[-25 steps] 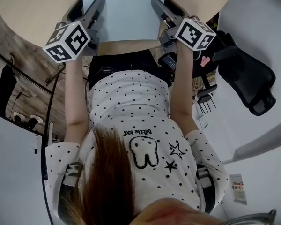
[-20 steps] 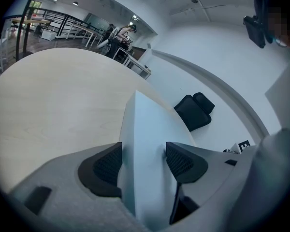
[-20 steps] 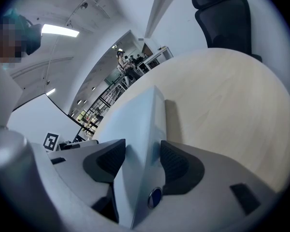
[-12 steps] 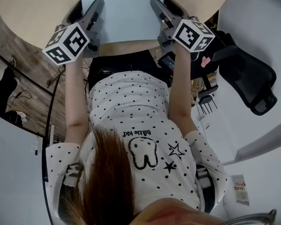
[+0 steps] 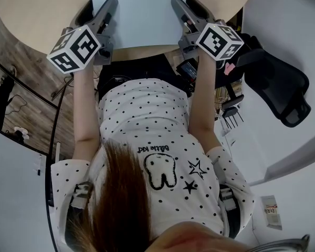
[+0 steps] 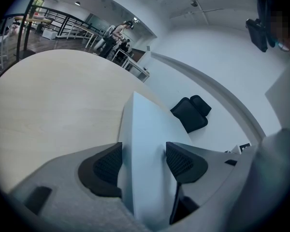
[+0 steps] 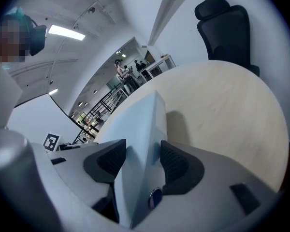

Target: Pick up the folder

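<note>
A pale blue folder (image 5: 139, 14) lies flat over the near edge of the round wooden table (image 5: 37, 9), held at both side edges. My left gripper (image 5: 107, 9) is shut on its left edge; in the left gripper view the folder (image 6: 145, 129) runs out from between the two dark pads of that gripper (image 6: 144, 161). My right gripper (image 5: 179, 7) is shut on the right edge, and the folder (image 7: 140, 124) sits pinched in the right gripper (image 7: 142, 161). A shadow falls on the table (image 7: 232, 110) beside the folder. Its far end is cut off at the top of the head view.
A black office chair (image 5: 283, 93) stands to the right of the person, and another chair (image 7: 224, 25) stands behind the table. Wood floor with cables (image 5: 16, 104) lies to the left. People stand far off in the background (image 6: 118, 33).
Almost nothing differs. Both grippers keep their hold on the folder's edges; the right gripper's marker cube has drifted slightly to the right.
</note>
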`<state>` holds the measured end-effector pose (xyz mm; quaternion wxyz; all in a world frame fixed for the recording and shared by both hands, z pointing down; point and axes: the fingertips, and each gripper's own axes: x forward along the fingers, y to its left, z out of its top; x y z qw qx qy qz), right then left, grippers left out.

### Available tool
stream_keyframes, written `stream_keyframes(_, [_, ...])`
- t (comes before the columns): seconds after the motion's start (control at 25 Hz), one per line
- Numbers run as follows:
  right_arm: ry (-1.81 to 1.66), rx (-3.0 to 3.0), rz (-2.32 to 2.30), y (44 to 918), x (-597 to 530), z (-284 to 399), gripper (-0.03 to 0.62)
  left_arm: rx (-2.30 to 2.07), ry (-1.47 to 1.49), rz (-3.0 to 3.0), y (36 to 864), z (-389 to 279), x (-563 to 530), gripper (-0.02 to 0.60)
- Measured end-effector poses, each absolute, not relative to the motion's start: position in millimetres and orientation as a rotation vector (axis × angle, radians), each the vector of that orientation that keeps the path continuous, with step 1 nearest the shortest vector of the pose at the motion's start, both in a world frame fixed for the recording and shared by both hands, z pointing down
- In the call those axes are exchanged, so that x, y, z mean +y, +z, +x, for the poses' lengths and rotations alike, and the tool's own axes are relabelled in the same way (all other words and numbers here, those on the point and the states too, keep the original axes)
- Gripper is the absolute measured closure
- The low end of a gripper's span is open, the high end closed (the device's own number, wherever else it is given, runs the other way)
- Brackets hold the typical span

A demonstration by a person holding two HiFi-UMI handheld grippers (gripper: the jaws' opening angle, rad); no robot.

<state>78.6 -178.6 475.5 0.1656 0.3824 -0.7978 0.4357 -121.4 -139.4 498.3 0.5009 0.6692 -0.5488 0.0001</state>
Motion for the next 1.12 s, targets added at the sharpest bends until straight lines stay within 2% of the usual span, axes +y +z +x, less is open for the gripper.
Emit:
stream_keyframes(0.36, [1.173,-2.319,1.122,453,-183,83,0.375,-1.325,-0.043,1.674,480,-118,-146,0.299])
stream_keyframes(0.64, [1.128,-2.381,1.155,418,-171,115,0.375,-1.342,-0.067,1.731,441,-87,-138,0.299])
stream_keyframes(1.12, [1.057,-2.473,1.146,388,-176,101,0.374,-1.402,-0.113,1.761,409,-101,-136,0.3])
